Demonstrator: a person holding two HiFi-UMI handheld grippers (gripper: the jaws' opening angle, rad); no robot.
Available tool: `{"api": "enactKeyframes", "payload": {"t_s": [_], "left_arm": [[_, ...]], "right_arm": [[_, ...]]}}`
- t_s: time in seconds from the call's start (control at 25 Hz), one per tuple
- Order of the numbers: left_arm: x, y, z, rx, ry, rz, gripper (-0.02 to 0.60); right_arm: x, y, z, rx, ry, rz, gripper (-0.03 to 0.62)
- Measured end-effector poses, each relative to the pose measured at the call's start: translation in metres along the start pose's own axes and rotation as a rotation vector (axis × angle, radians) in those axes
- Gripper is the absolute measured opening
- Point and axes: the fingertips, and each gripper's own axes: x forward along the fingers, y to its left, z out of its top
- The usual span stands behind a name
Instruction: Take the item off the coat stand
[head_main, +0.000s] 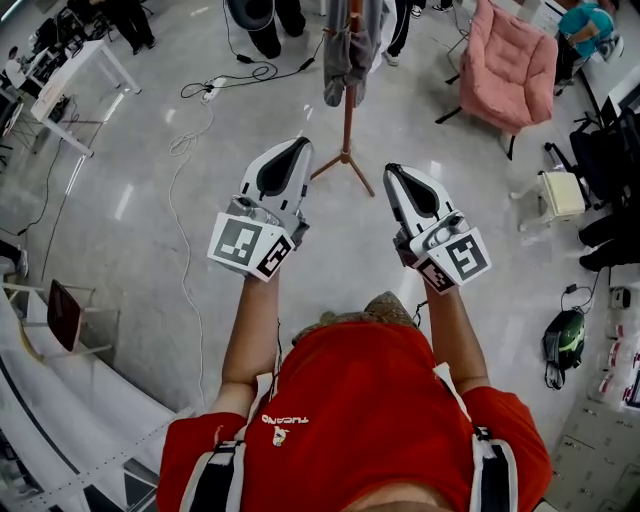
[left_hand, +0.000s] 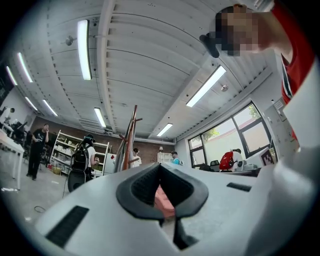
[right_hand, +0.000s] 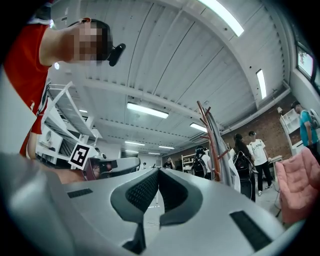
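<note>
The grey garment (head_main: 335, 60) was seen hanging lengthwise down the coat stand (head_main: 348, 125), well ahead, between the left gripper (head_main: 297, 143) and right gripper (head_main: 391, 168) — both pairs of fingers were found closed on nothing.

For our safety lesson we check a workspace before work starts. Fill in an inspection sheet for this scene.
Surface: glossy grey floor.
Job's things: coat stand upright, grey garment hanging on it.
Clutter: pink chair and white table off to the sides.
Grippers: left gripper and right gripper both shut, empty, short of the stand.
Cables: white cable trails over the floor left of the stand.
Surroundings: people standing beyond the stand.
</note>
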Motion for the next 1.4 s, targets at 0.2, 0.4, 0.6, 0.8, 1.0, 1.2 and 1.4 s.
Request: {"api": "enactKeyframes", "payload": {"t_s": [0.2, 0.4, 0.6, 0.8, 1.0, 1.2, 1.4], "left_arm": [[0.007, 0.024, 0.001, -0.004, 0.004, 0.014, 0.009], [0.028, 0.039, -0.009, 0.006, 0.009, 0.023, 0.009], [0.071, 0.055, -0.025, 0.014, 0.016, 0.04, 0.011], [0.133, 0.07, -0.044, 0.025, 0.032, 0.057, 0.011], [0.188, 0.089, -0.069, 0.034, 0.057, 0.121, 0.012], [0.239, 0.11, -0.099, 0.045, 0.088, 0.191, 0.045], [0.278, 0.131, -0.126, 0.06, 0.126, 0.258, 0.117]], "right_arm": [[0.021, -0.009, -0.002, 0.007, 0.007, -0.001, 0.025], [0.036, -0.035, -0.011, 0.012, -0.006, 0.002, 0.025], [0.052, -0.081, -0.019, 0.013, -0.018, 0.007, 0.025], [0.071, -0.145, -0.024, 0.023, -0.025, 0.013, 0.025], [0.084, -0.208, -0.032, 0.038, -0.022, 0.027, 0.025], [0.096, -0.266, -0.04, 0.053, -0.012, 0.057, 0.025], [0.106, -0.306, -0.046, 0.058, 0.002, 0.099, 0.025]]}}
